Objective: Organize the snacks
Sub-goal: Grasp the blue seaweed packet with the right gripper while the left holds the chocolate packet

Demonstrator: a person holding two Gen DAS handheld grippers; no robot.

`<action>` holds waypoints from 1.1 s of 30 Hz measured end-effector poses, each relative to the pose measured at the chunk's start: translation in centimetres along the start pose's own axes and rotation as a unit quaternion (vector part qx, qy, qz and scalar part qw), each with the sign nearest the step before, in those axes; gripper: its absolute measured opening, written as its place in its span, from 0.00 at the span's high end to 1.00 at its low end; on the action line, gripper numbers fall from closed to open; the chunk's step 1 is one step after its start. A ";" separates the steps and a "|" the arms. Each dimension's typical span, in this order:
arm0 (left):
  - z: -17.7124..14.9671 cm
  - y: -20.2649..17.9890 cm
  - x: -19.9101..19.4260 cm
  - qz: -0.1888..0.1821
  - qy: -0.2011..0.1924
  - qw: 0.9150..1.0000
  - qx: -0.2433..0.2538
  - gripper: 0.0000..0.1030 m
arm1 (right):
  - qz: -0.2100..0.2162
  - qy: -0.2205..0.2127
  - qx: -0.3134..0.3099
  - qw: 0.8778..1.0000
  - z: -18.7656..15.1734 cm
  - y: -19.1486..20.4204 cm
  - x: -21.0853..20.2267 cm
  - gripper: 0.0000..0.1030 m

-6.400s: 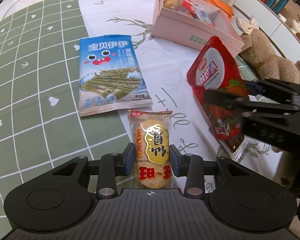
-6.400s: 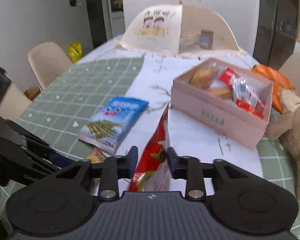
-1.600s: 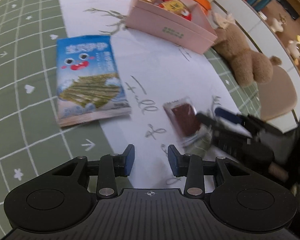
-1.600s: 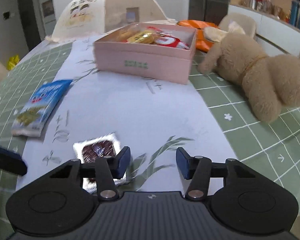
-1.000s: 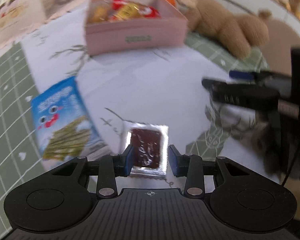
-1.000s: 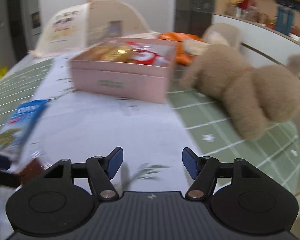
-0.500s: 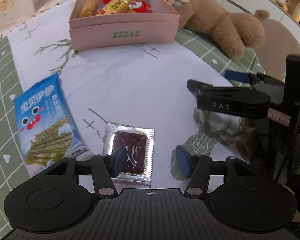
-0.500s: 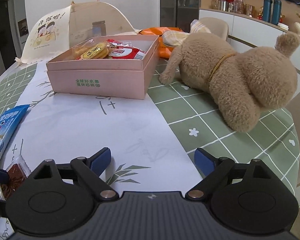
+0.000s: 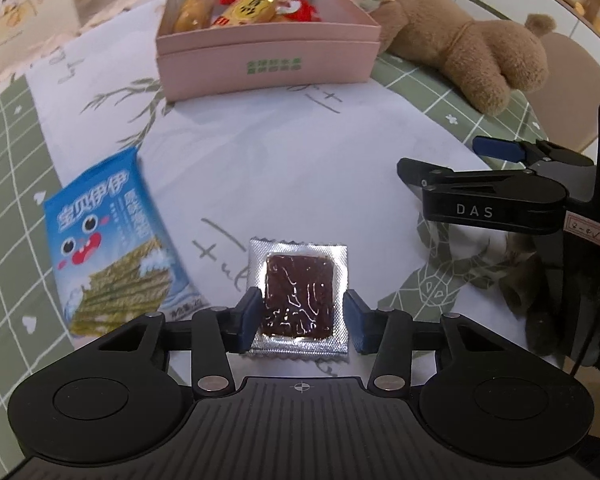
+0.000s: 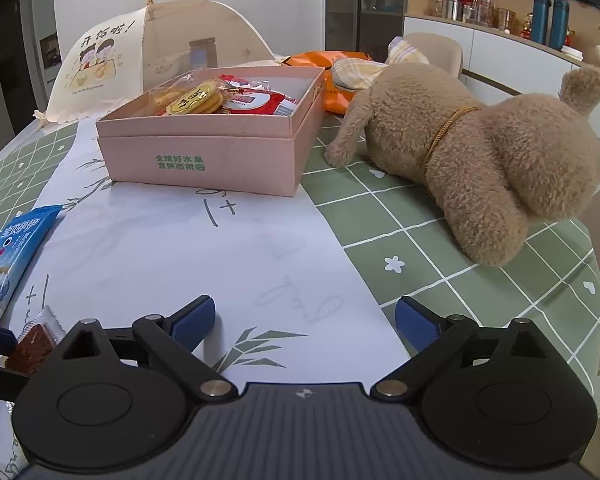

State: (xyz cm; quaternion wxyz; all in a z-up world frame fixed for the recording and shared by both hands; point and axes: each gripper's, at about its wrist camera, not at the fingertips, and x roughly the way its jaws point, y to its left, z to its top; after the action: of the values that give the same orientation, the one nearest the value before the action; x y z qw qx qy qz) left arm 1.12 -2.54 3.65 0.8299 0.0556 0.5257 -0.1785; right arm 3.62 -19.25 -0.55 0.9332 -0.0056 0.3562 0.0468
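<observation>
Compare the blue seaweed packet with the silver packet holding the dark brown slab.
The blue seaweed packet is opaque, printed with a cartoon face; the silver packet has a clear window showing its dark slab. The blue seaweed packet is larger. It lies untouched, while the silver packet sits between the left tongs. Both lie flat, outside the pink box.

Foil packet [image 10: 36,340]: from my right wrist view only a corner shows, the rest hidden behind my gripper body. Blue seaweed bag [image 10: 8,252]: cut off by the left edge there. Far counter jars [image 10: 464,10]: too small to identify.
</observation>
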 end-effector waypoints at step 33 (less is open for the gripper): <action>-9.1 9.1 -8.0 0.060 -0.072 0.974 -0.208 0.59 | 0.118 0.031 -0.048 0.991 3.9 7.3 0.0 0.06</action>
State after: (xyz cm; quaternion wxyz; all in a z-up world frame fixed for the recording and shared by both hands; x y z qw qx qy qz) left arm -6.47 10.42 5.94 0.8683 -0.0993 0.4857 -0.0184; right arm 5.53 -11.78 2.51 0.9084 -0.0101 0.3802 0.1736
